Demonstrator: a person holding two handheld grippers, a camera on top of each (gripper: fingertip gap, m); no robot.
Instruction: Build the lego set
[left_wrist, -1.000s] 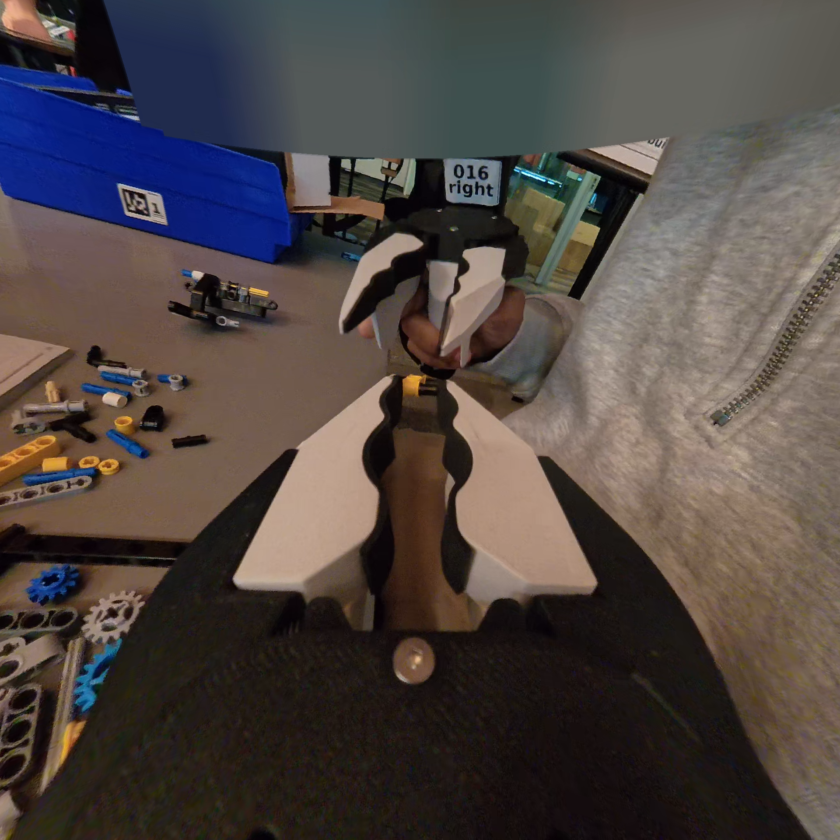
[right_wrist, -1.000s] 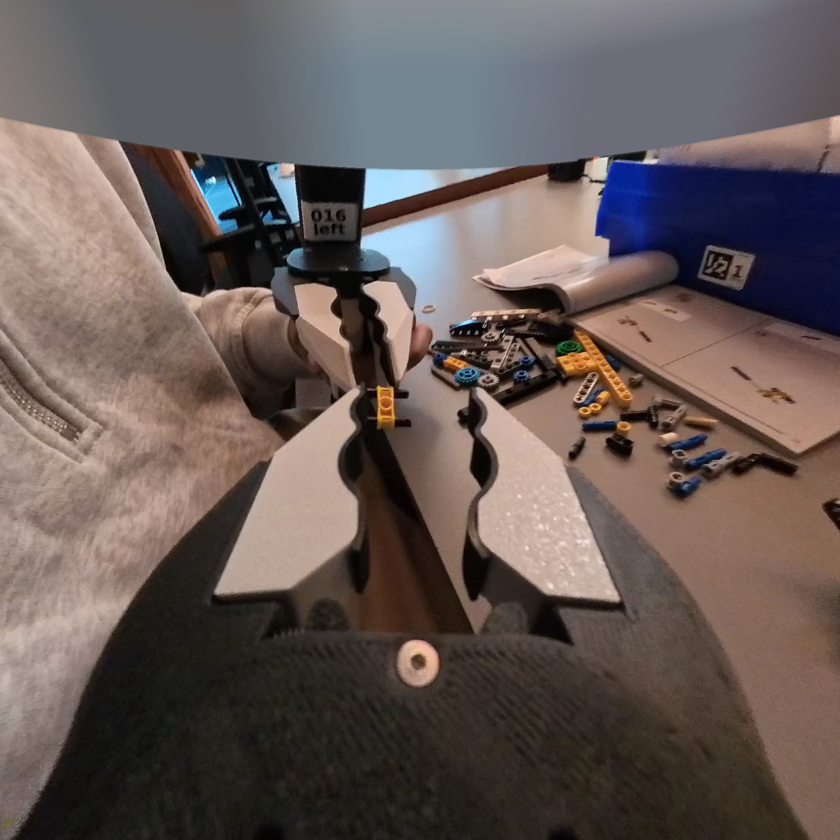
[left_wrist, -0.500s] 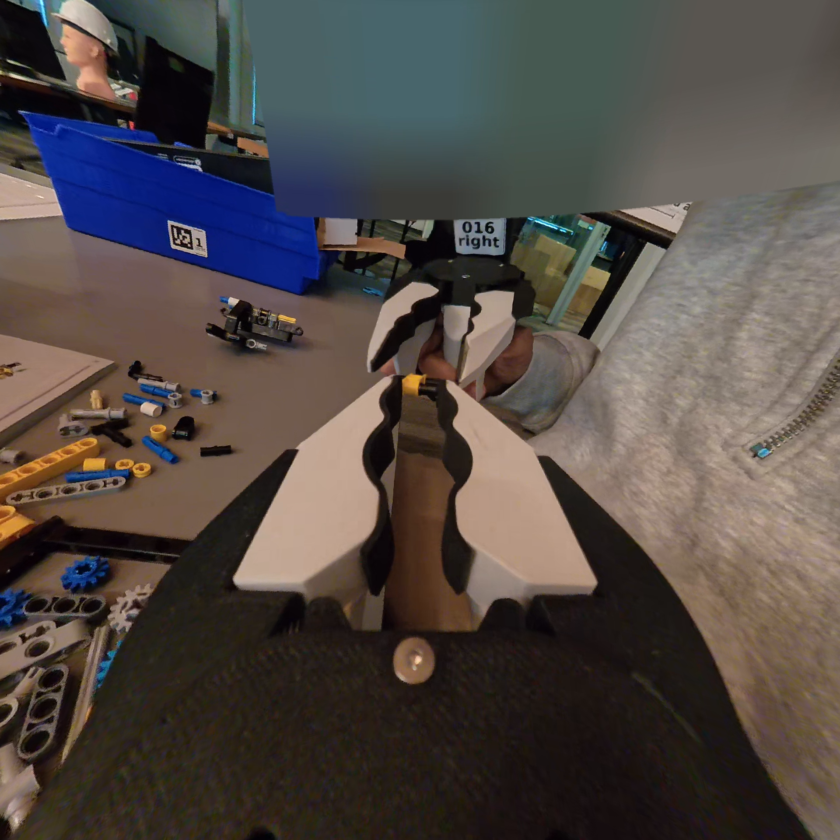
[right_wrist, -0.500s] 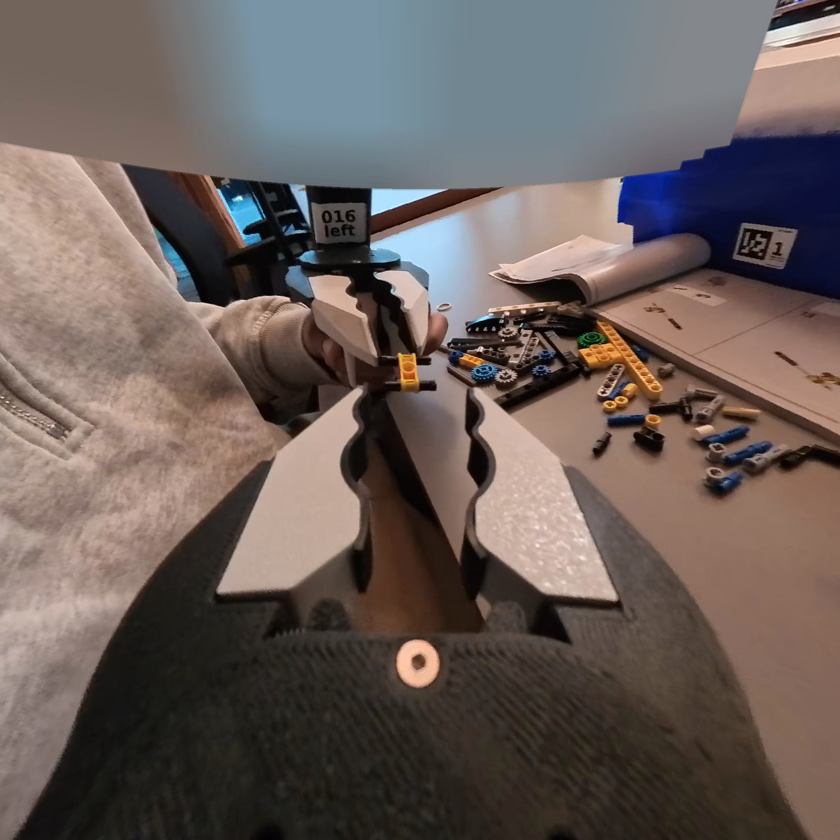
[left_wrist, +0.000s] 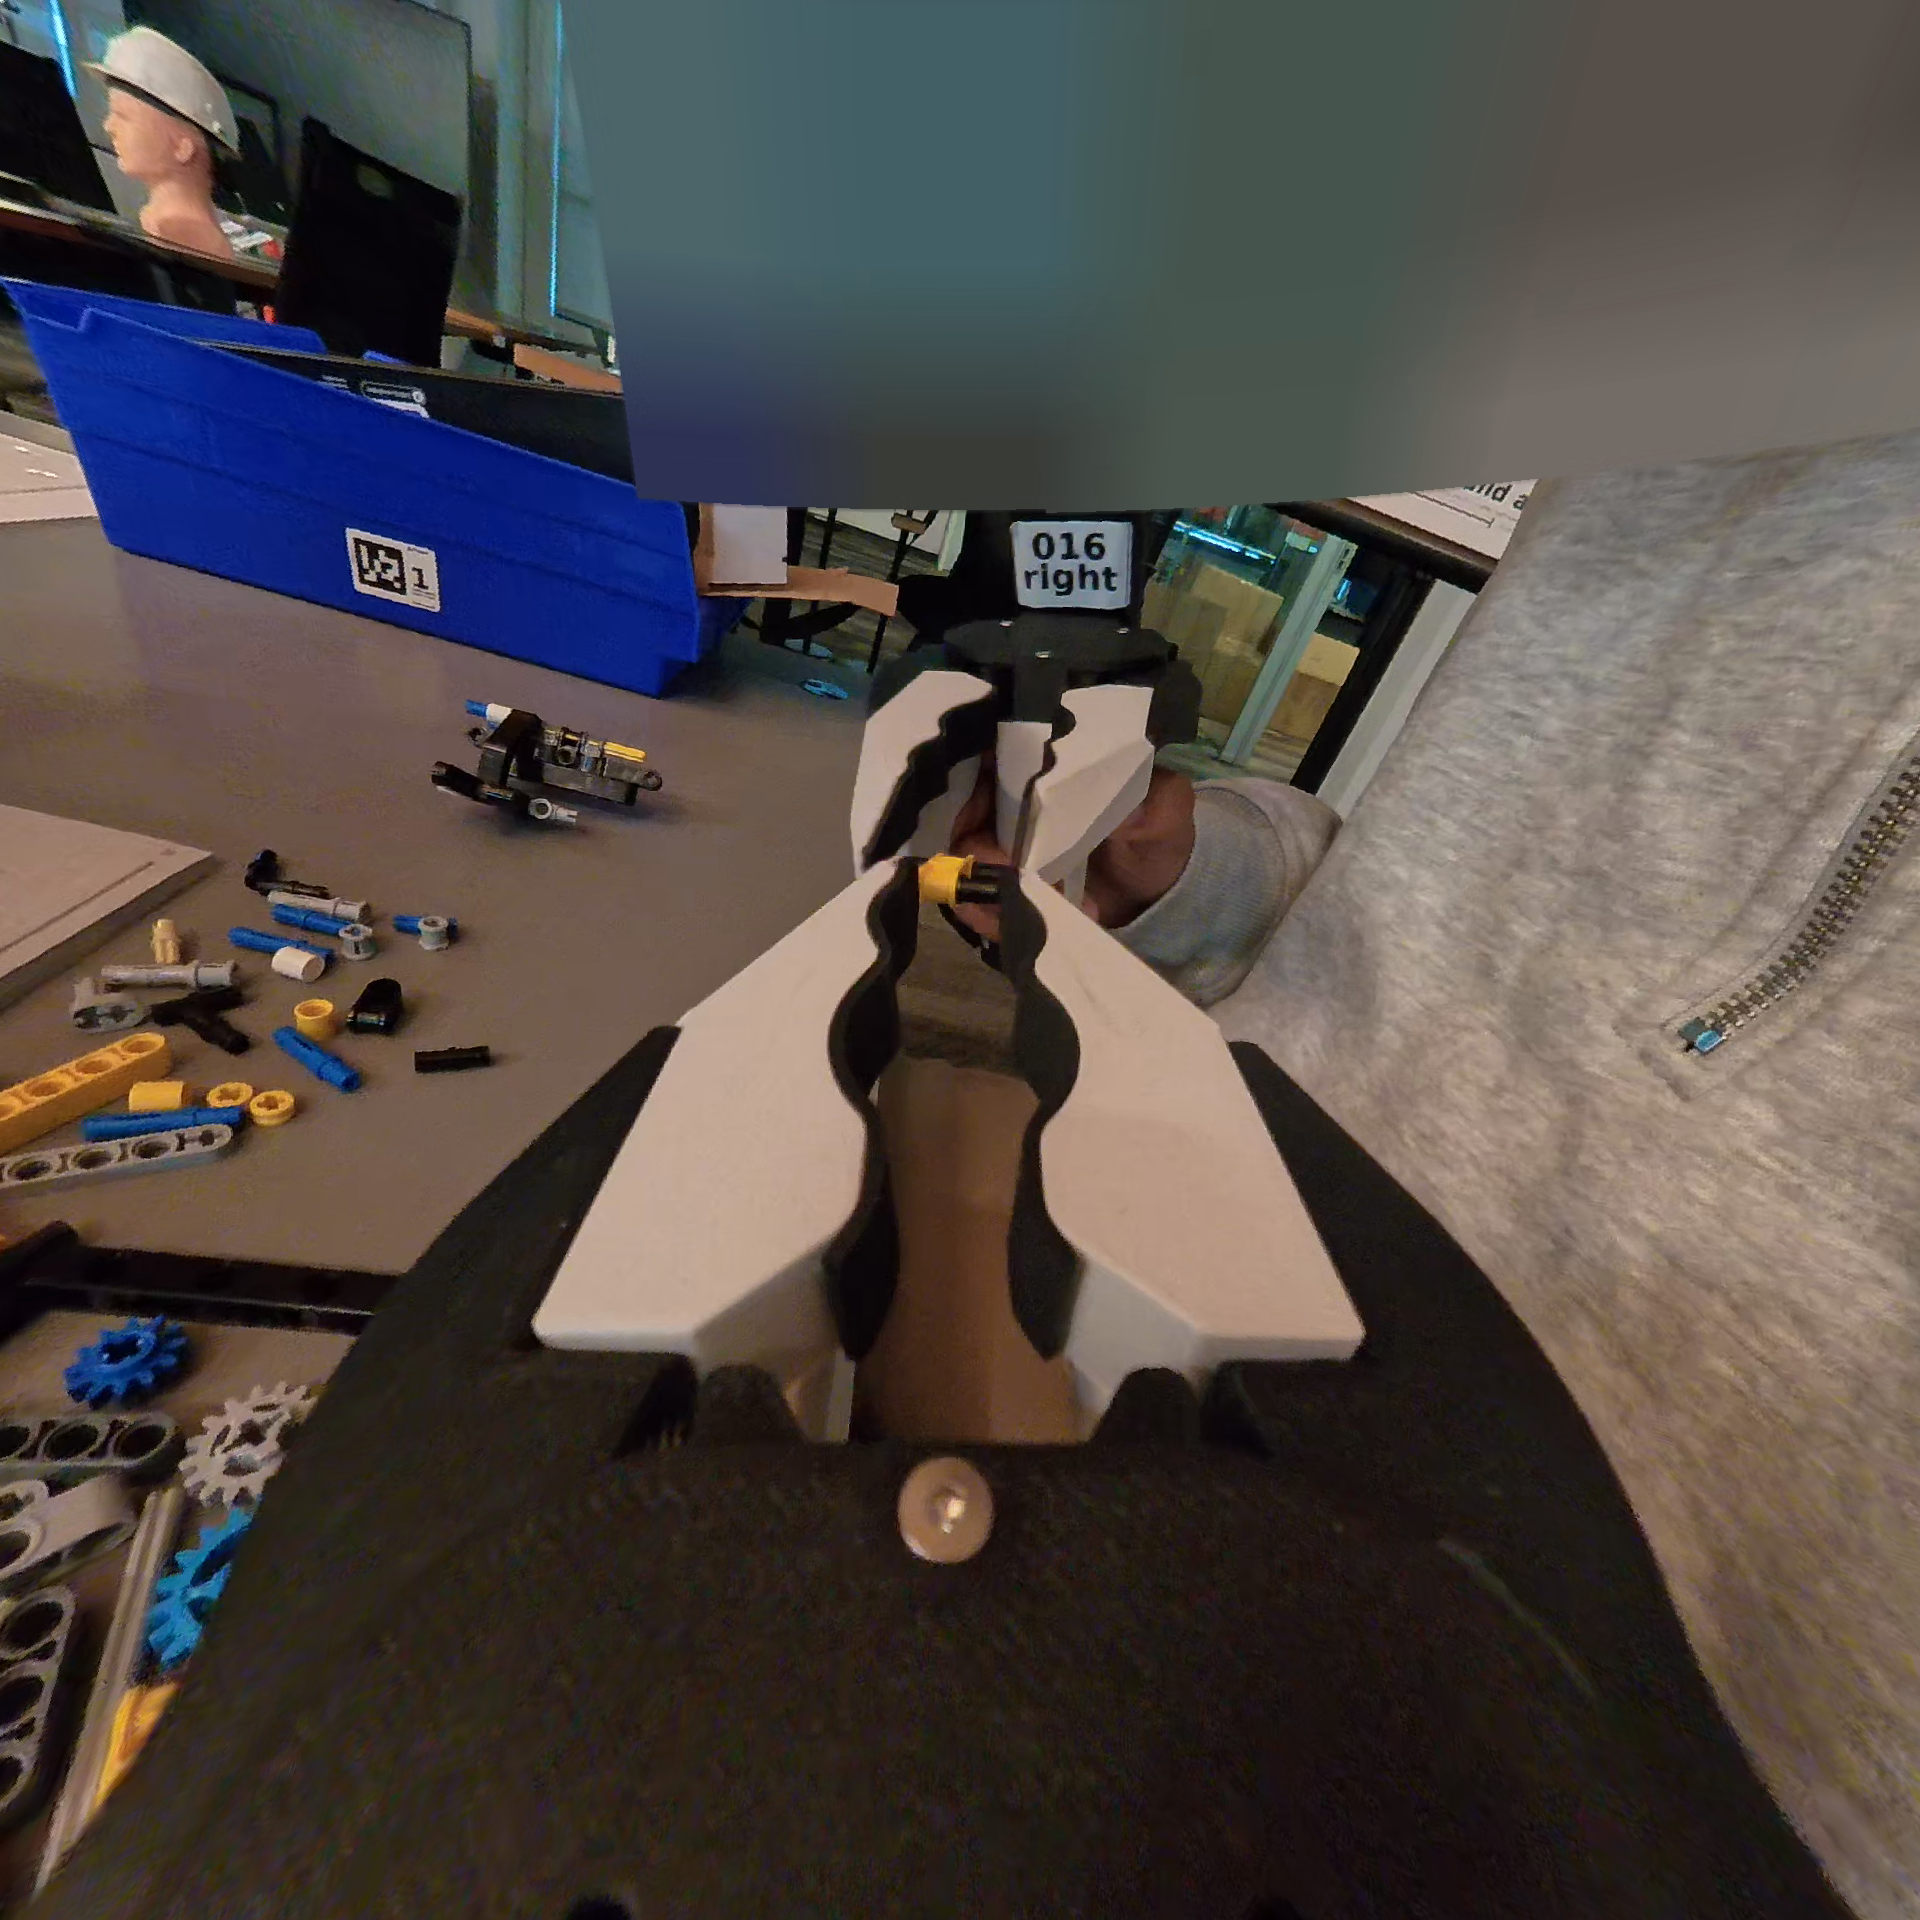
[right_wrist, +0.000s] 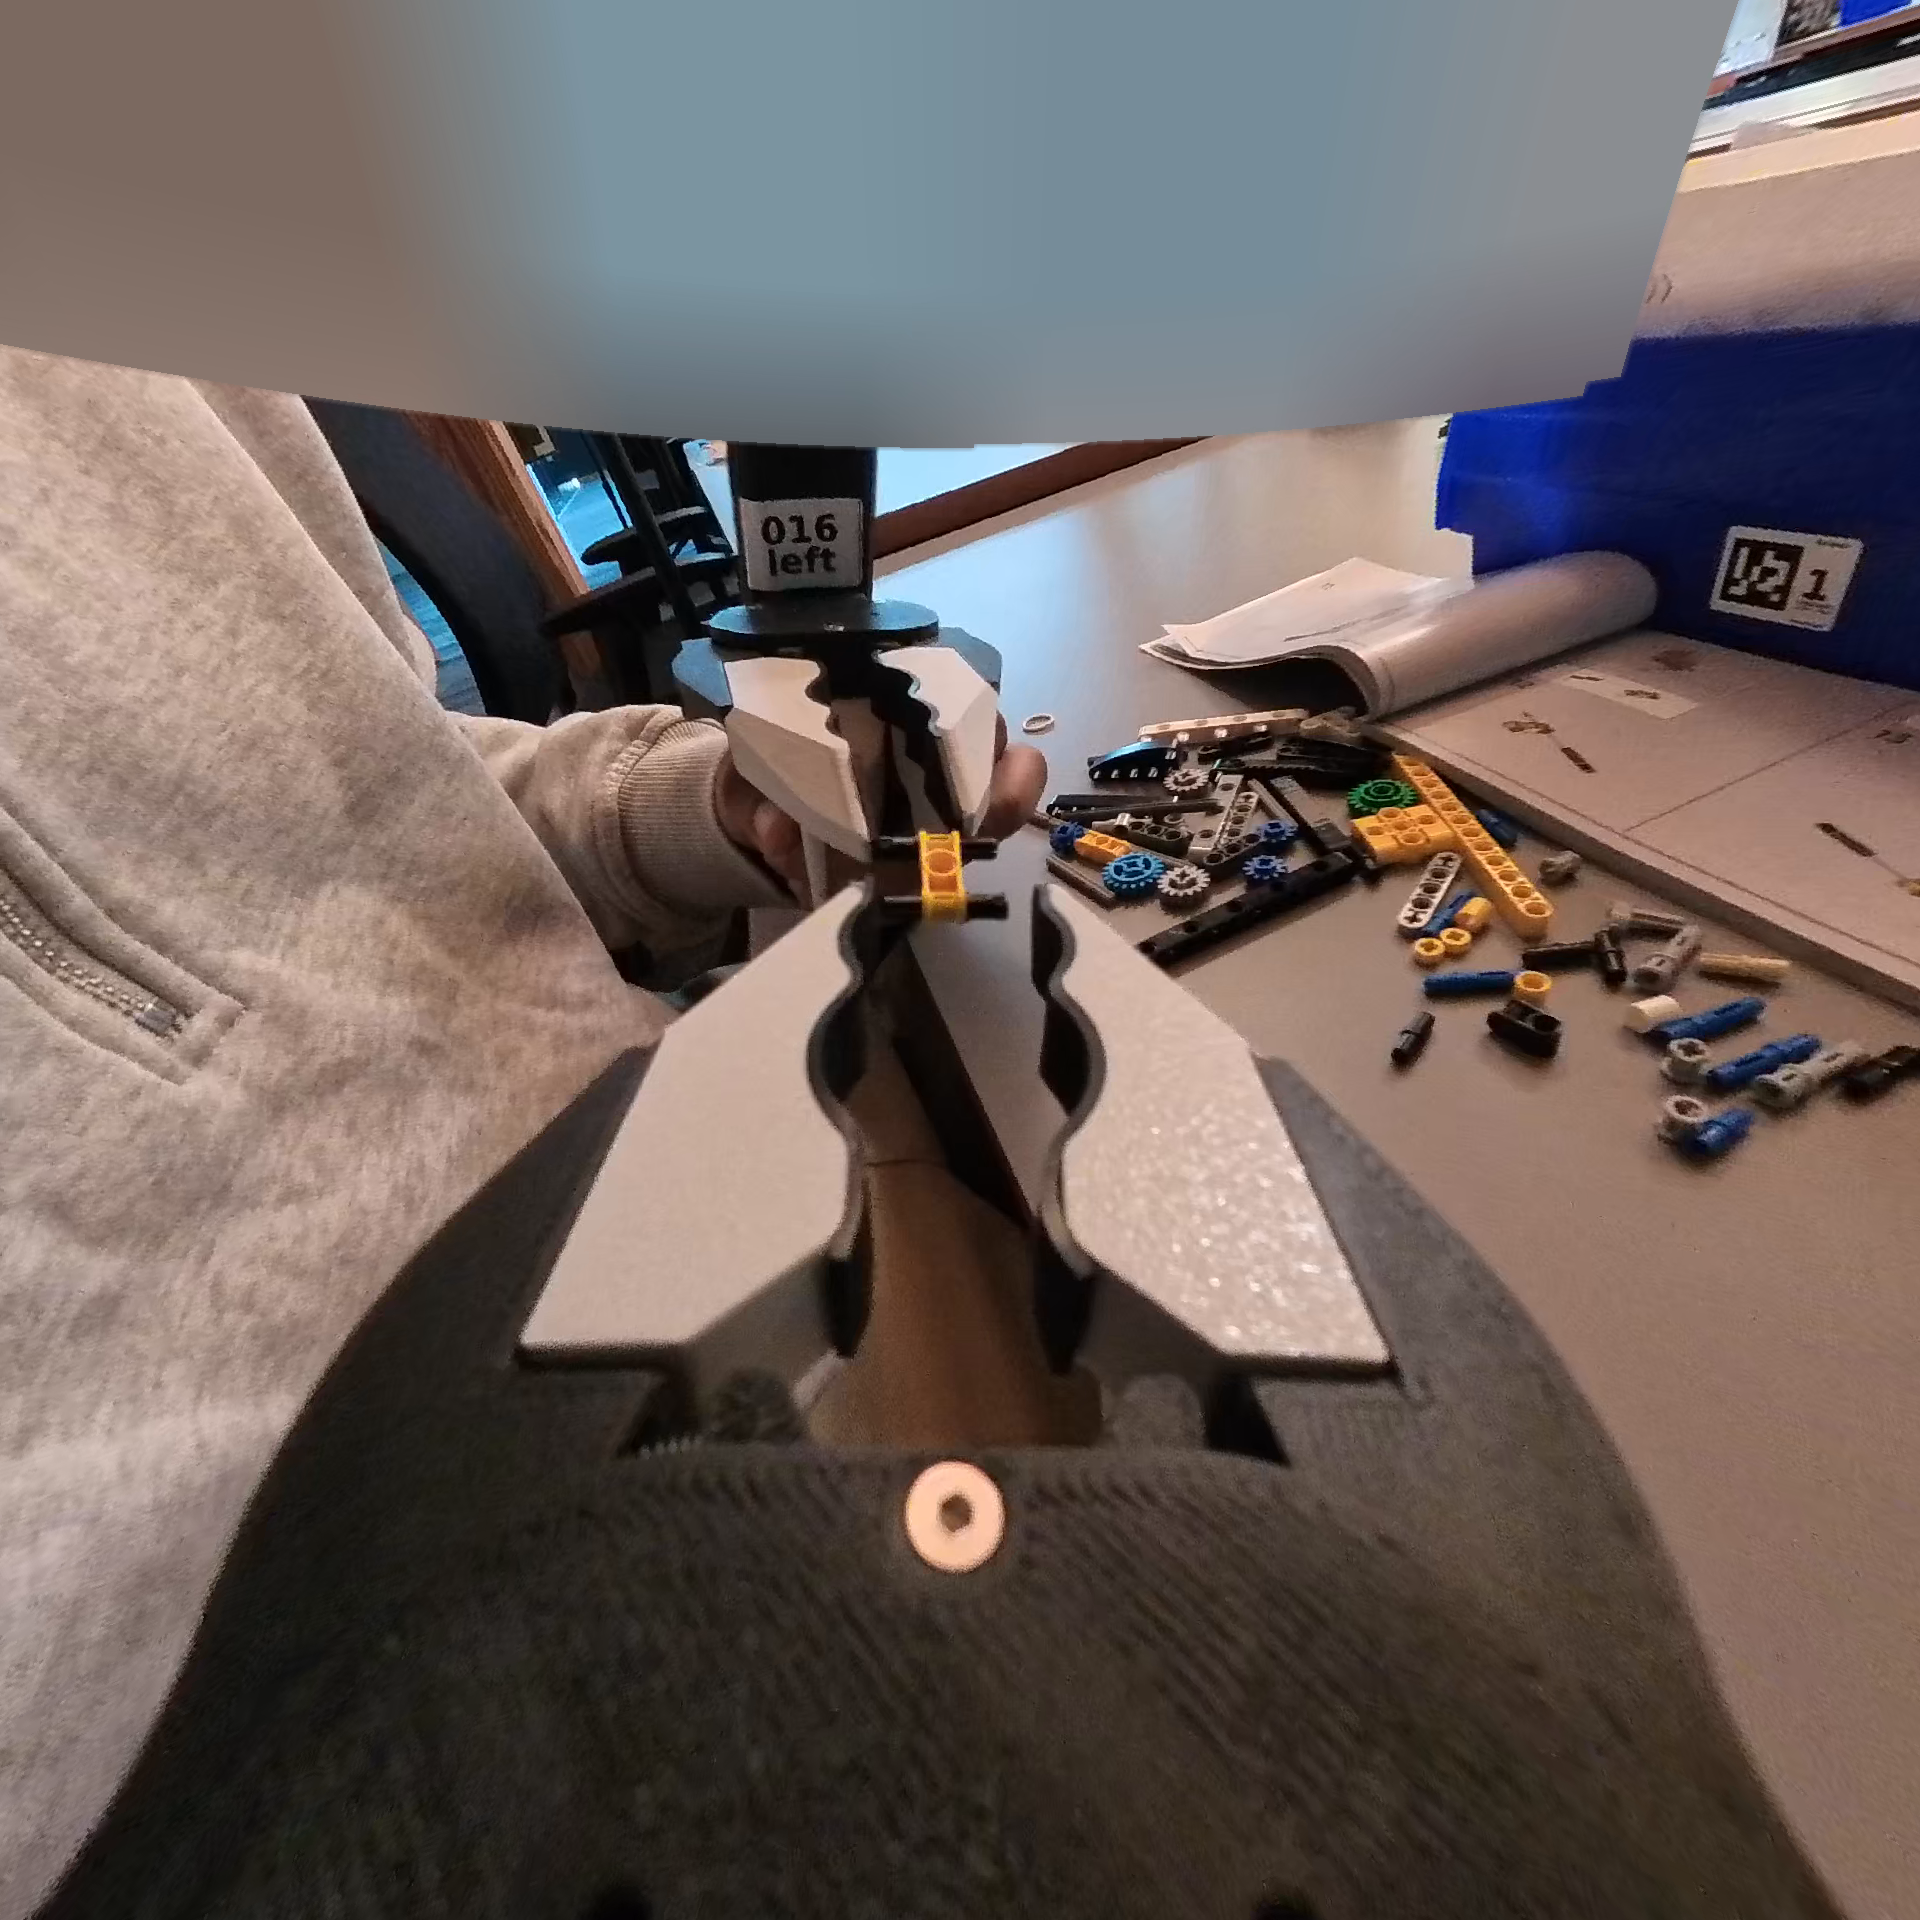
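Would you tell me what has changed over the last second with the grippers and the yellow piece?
The right gripper has closed in until its open tips flank the yellow piece. The left gripper stays shut on it. The loose parts on the table have not moved.

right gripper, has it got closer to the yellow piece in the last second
Yes. In the left wrist view the right gripper has come toward the yellow piece held in the left gripper; its open fingertips now nearly reach the piece.

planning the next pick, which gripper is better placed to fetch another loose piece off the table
Right. The right gripper is open and empty, while the left gripper is shut on the yellow piece with black pins.
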